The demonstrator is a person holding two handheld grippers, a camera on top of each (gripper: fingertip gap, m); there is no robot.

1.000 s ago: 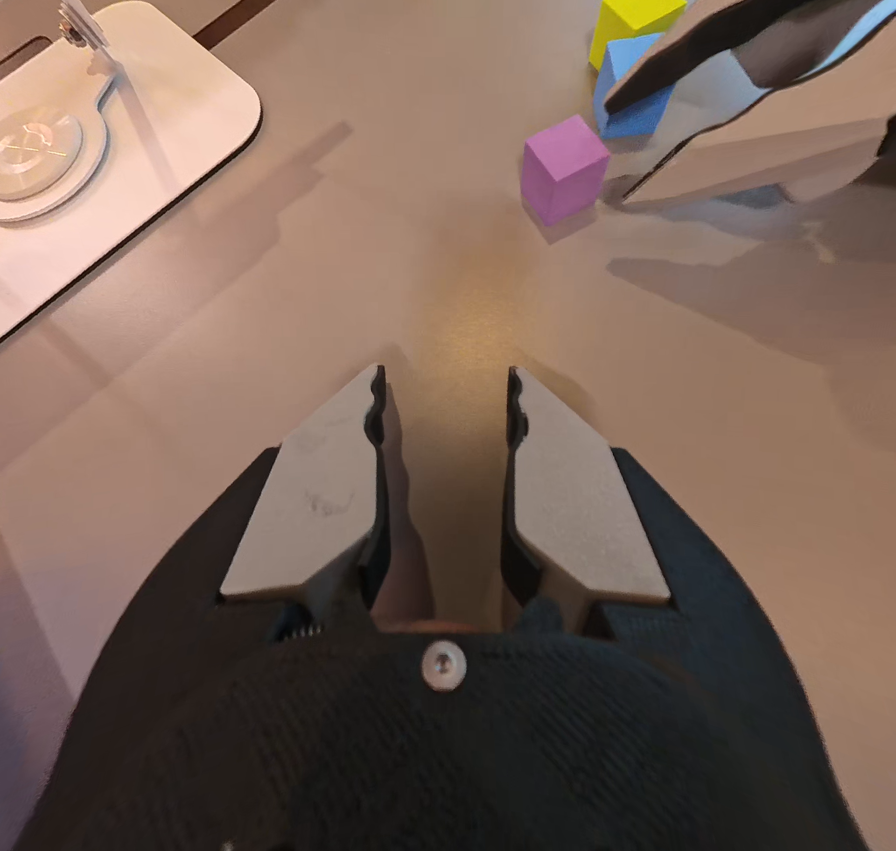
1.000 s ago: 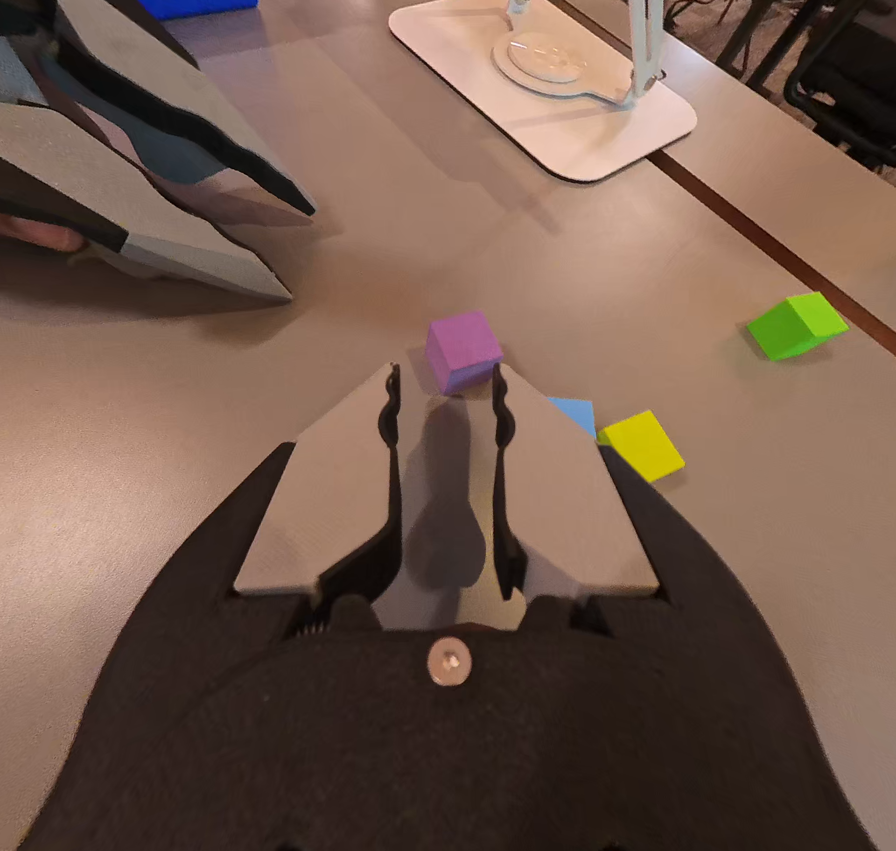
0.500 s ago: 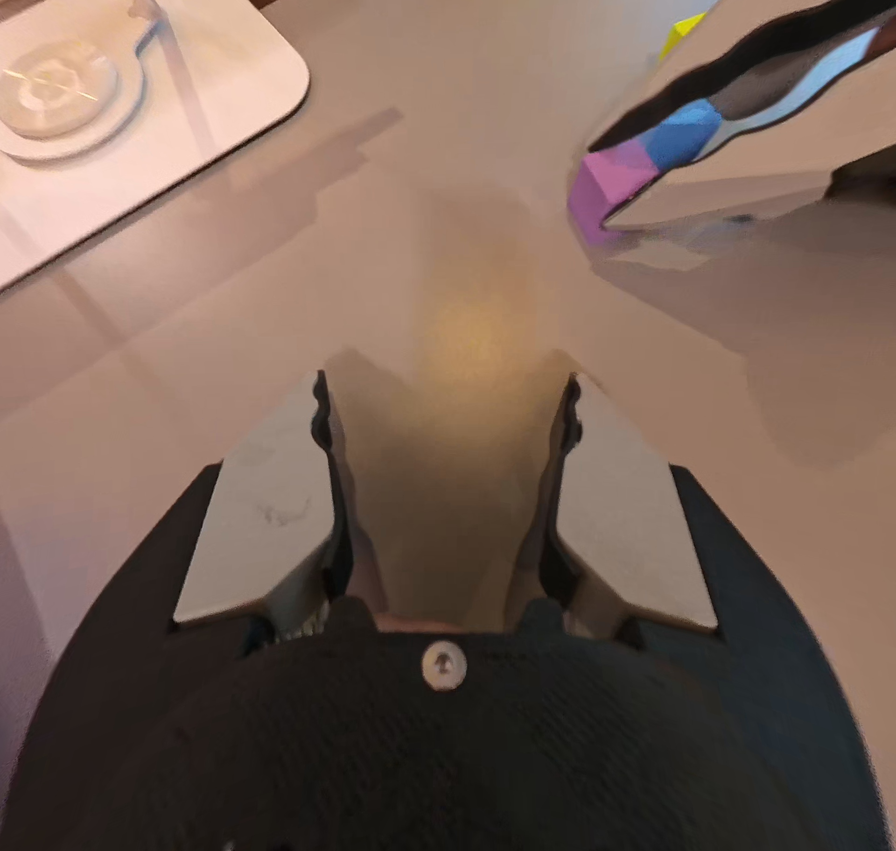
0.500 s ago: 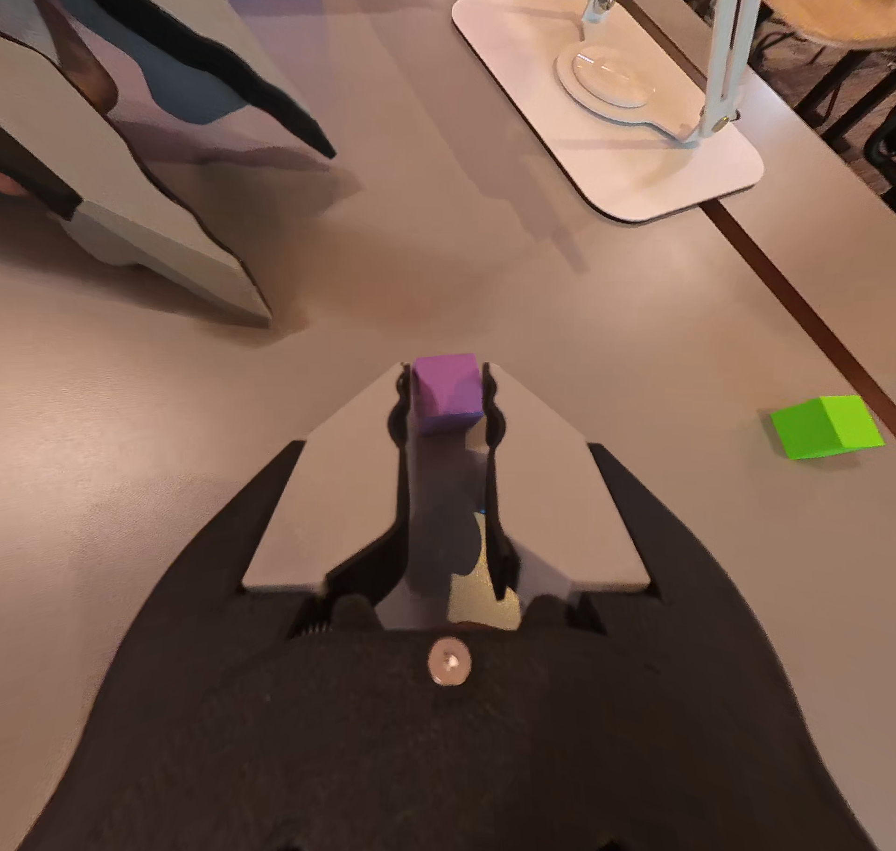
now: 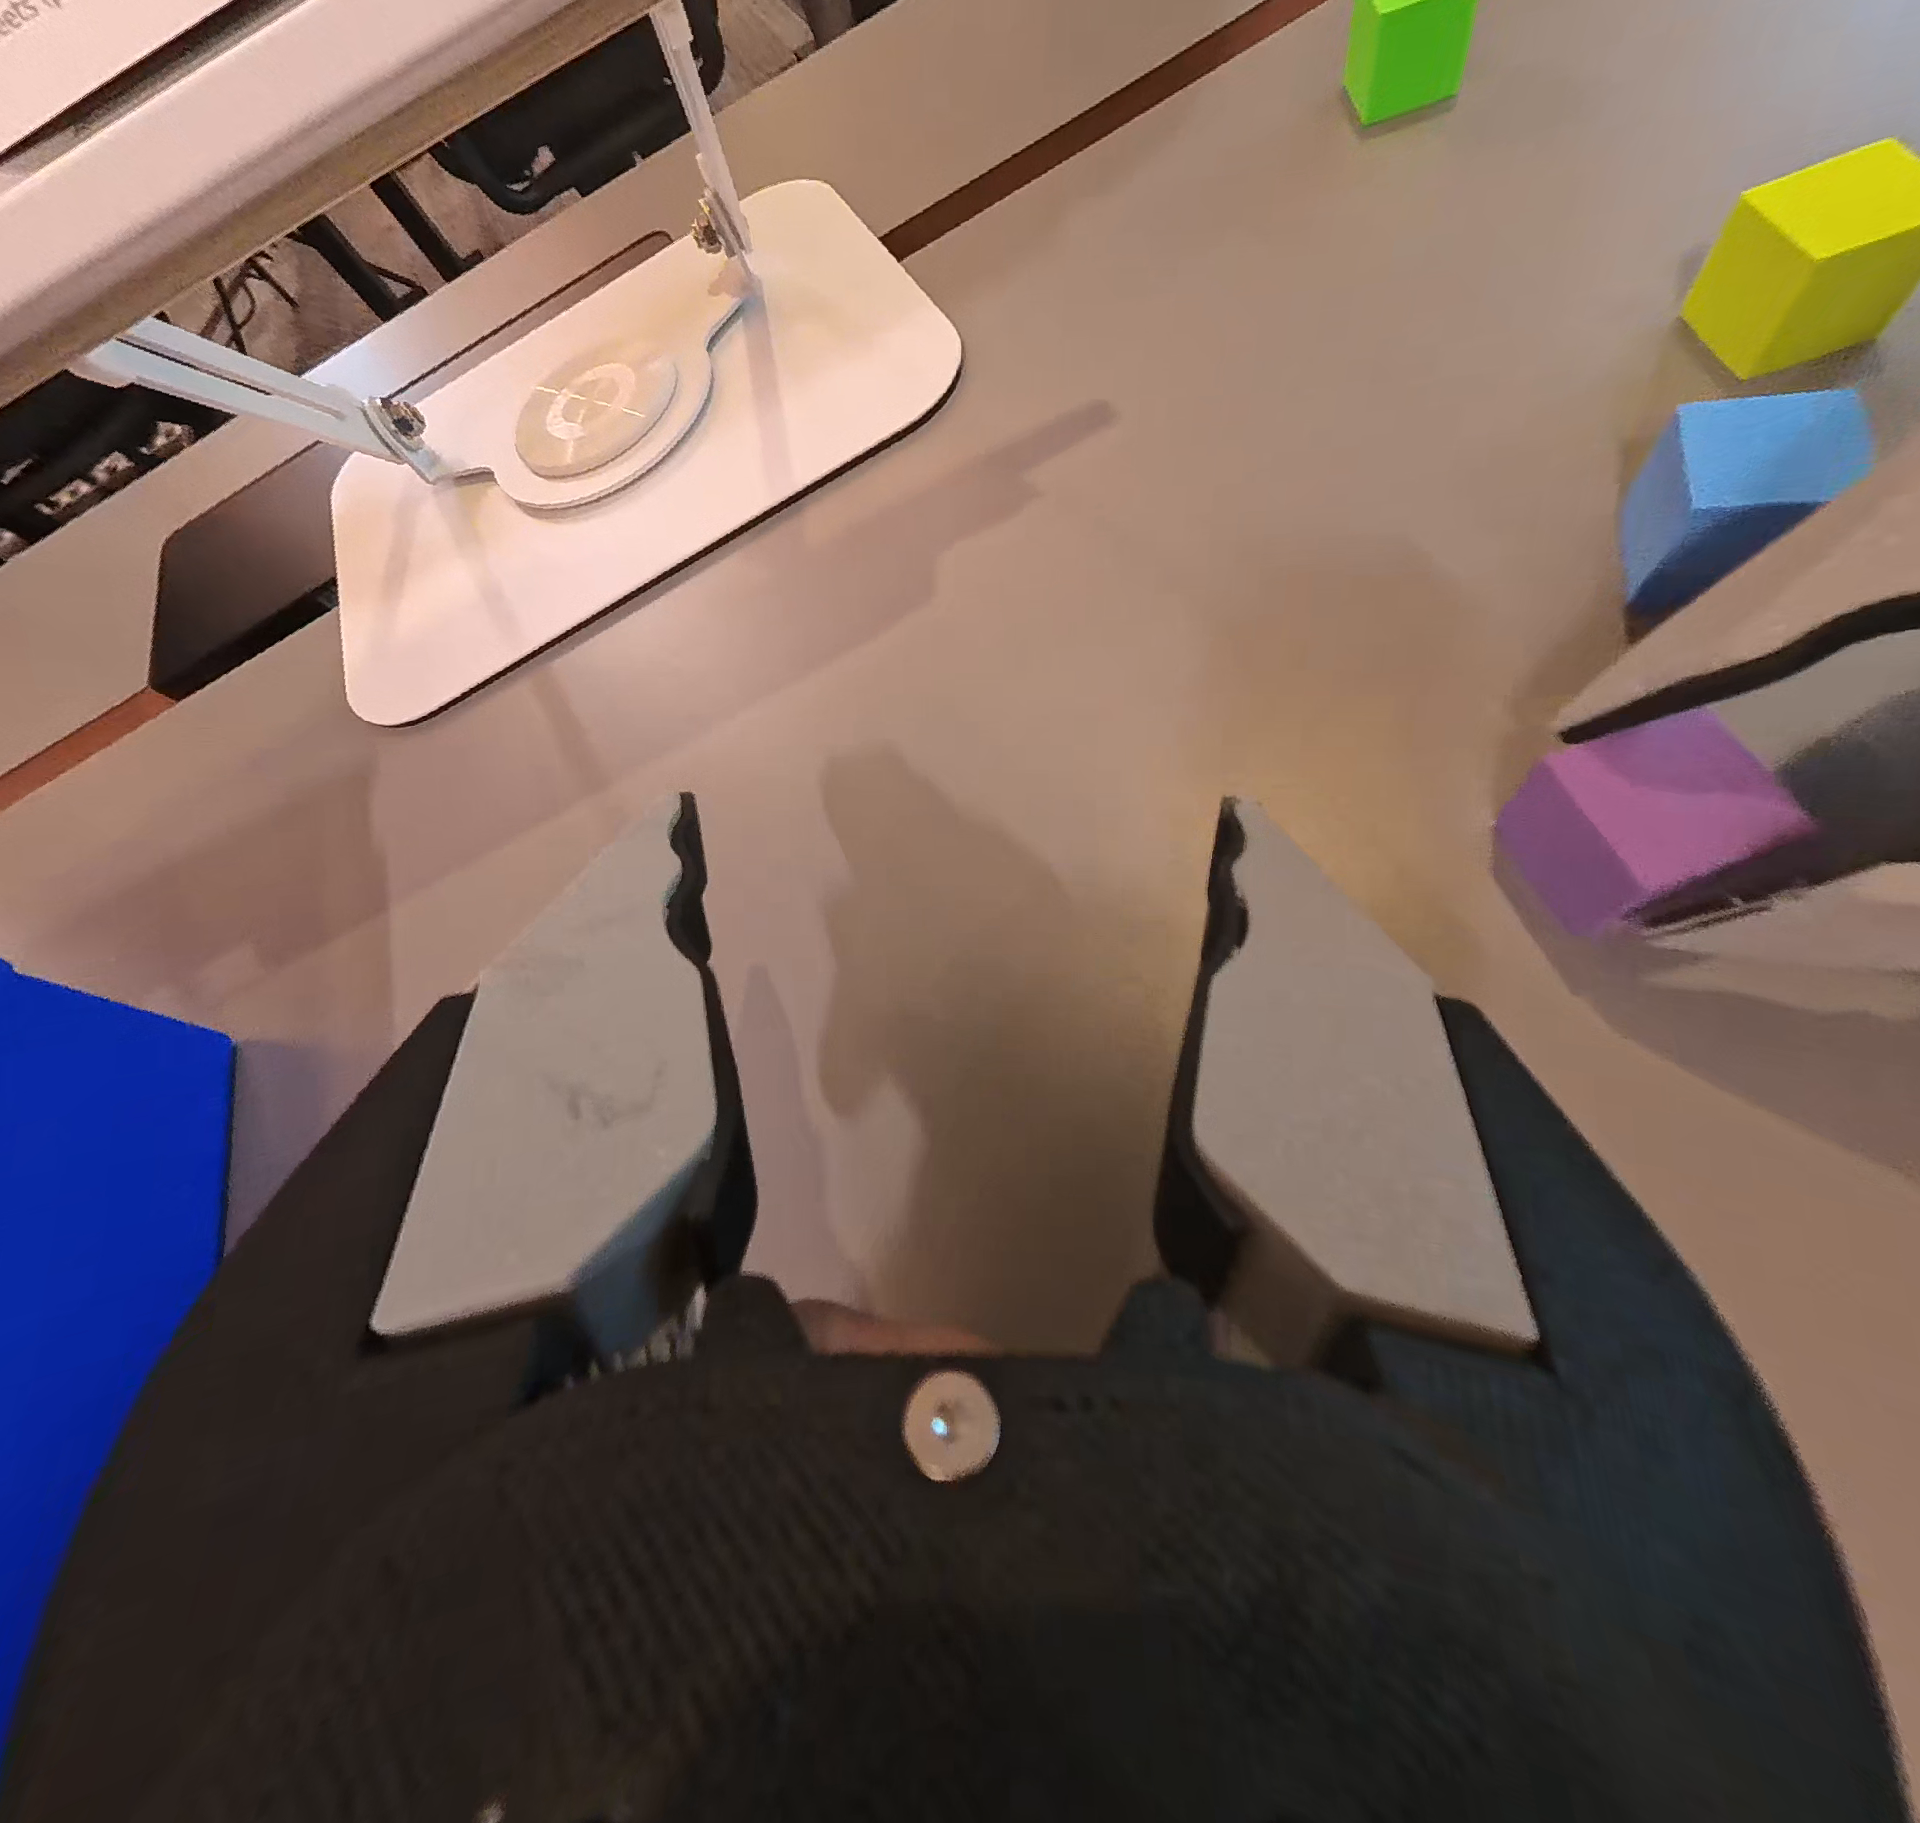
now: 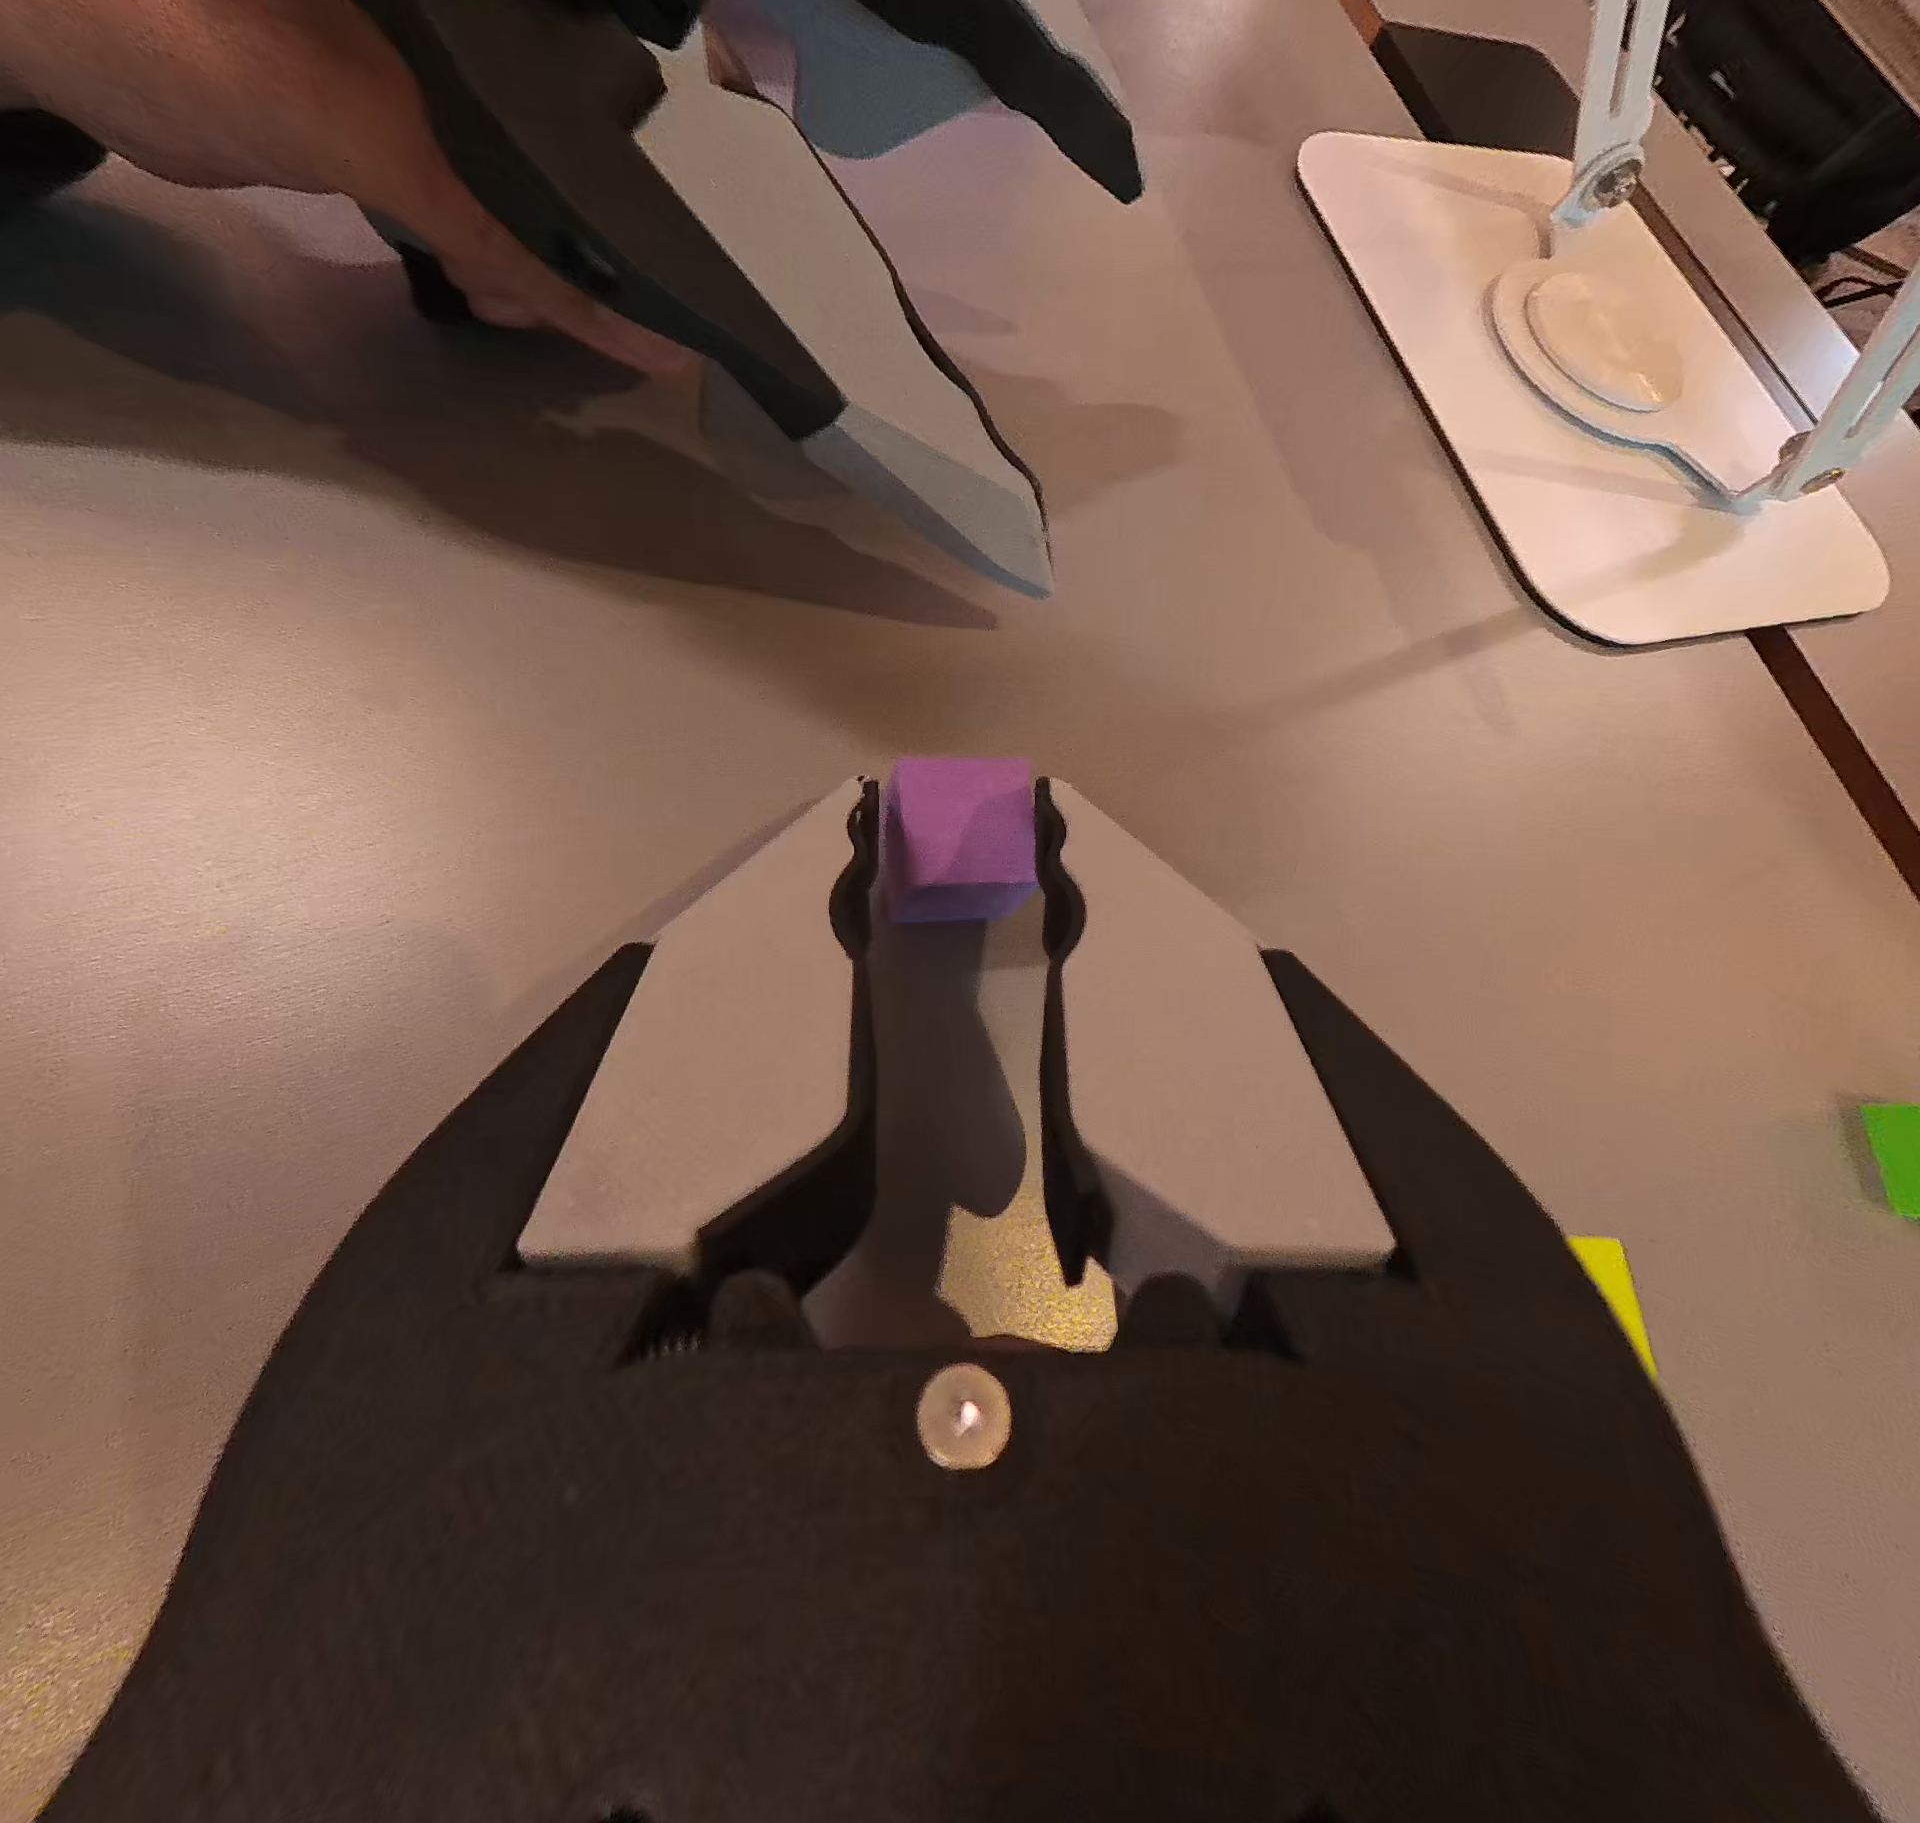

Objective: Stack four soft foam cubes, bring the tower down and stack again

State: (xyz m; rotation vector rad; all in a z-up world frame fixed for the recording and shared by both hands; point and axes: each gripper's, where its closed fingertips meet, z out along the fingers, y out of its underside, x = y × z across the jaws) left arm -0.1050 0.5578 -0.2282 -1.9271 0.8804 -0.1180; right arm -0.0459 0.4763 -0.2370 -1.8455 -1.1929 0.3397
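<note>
- Grey-brown laminate table (image 5: 1143, 526): no tower stands on it, so stacking has, I judge, barely begun.
- Left gripper (image 5: 951, 817): jaws wide apart, nothing between them.
- Right gripper (image 6: 951, 797): clamped on the small purple foam cube (image 6: 961, 838), seemingly lifted.
- Loose in the left wrist view: yellow foam cube (image 5: 1808, 256) at 2 o'clock, light blue foam cube (image 5: 1735, 485) beneath it, green foam cube (image 5: 1413, 28) at 1 o'clock.

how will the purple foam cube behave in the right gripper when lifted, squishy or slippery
The purple cube sits between the right gripper fingertips and looks barely dented, so it probably gives only slightly. It is small and, being foam, likely very light. Its matte faces suggest little slip, and its flat sides mean it should not roll, though it appears slightly turned in the grip.
</note>
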